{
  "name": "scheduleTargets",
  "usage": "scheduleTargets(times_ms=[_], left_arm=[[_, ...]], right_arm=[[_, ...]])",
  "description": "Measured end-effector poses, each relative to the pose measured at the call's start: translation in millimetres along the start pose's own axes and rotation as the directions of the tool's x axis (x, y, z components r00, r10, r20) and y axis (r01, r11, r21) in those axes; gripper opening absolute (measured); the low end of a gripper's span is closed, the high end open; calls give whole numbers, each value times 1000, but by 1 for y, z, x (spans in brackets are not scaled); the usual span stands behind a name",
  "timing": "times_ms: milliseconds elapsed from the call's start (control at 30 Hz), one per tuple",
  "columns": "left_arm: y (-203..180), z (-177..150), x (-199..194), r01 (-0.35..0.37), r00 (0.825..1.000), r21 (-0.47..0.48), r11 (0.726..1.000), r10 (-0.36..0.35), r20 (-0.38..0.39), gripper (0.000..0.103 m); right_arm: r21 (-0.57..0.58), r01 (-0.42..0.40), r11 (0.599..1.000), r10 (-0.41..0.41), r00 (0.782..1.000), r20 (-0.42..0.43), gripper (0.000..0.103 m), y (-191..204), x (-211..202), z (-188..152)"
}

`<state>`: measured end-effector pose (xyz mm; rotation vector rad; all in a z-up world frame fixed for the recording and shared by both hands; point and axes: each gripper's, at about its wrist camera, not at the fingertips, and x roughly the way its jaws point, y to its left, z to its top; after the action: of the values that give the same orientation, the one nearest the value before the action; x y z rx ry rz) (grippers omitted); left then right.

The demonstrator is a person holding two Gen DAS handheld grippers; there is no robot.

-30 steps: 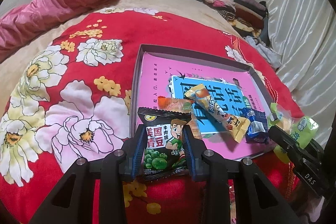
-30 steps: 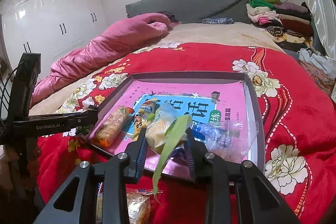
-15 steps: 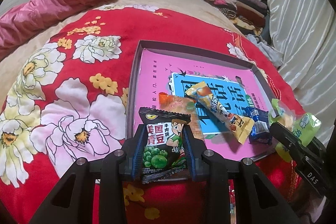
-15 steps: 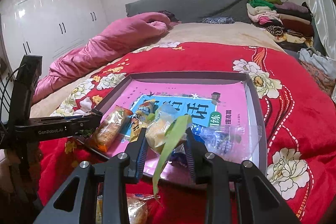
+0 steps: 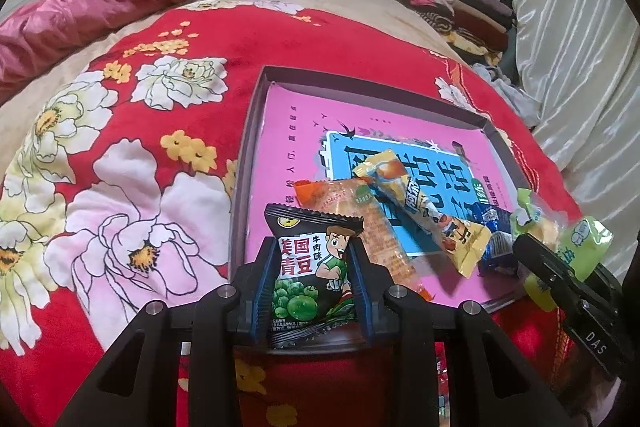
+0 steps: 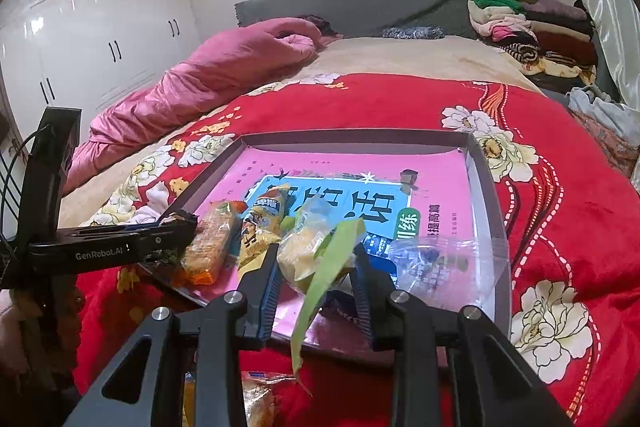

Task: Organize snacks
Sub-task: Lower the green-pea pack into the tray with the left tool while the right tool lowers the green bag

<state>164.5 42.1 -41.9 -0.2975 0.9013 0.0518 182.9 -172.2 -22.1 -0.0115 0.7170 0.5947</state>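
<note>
My left gripper (image 5: 313, 267) is shut on a black green-pea snack packet (image 5: 310, 267), held over the near-left corner of a grey tray (image 5: 244, 155) lined with a pink book. In the tray lie an orange bar (image 5: 360, 223), a yellow packet (image 5: 424, 211) and a blue packet (image 5: 494, 231). My right gripper (image 6: 316, 267) is shut on a green-and-yellow cake packet (image 6: 316, 247) over the tray's near edge (image 6: 484, 187). The left gripper (image 6: 160, 239) shows at the left of the right wrist view, and the right gripper (image 5: 560, 267) at the right of the left wrist view.
The tray lies on a red floral blanket (image 5: 140, 155) on a bed. A pink quilt (image 6: 224, 75) lies at the far left, folded clothes (image 6: 528, 23) at the far right. A clear wrapper (image 6: 444, 259) lies in the tray. More snacks (image 6: 256, 399) lie below my right gripper.
Both grippers have moved slightly forward over the tray's near edge, still holding their packets. The snacks in the tray have not moved.
</note>
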Motion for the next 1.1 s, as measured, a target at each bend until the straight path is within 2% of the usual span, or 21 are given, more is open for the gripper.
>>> scheduleTargets(times_ms=[633,767,967,1100], left_arm=[[-7,-3,4,21,1000,11,1000,-21,-3,36],[-7,-3,4,21,1000,10,1000,-21,-3,36],[-7,-3,4,21,1000,11,1000,-21,-2,36],[-6,-3,4,18,1000,10,1000,-18,-2,36]], right_arm=[[-59,-59,996,56,997,-55,34,17,13,-4],[-54,-72,996,68,996,-63,34,17,15,-5],[-35,-133,990,131,989,-73,34,18,18,-6],[-44,-133,990,129,989,-75,34,20,18,-6]])
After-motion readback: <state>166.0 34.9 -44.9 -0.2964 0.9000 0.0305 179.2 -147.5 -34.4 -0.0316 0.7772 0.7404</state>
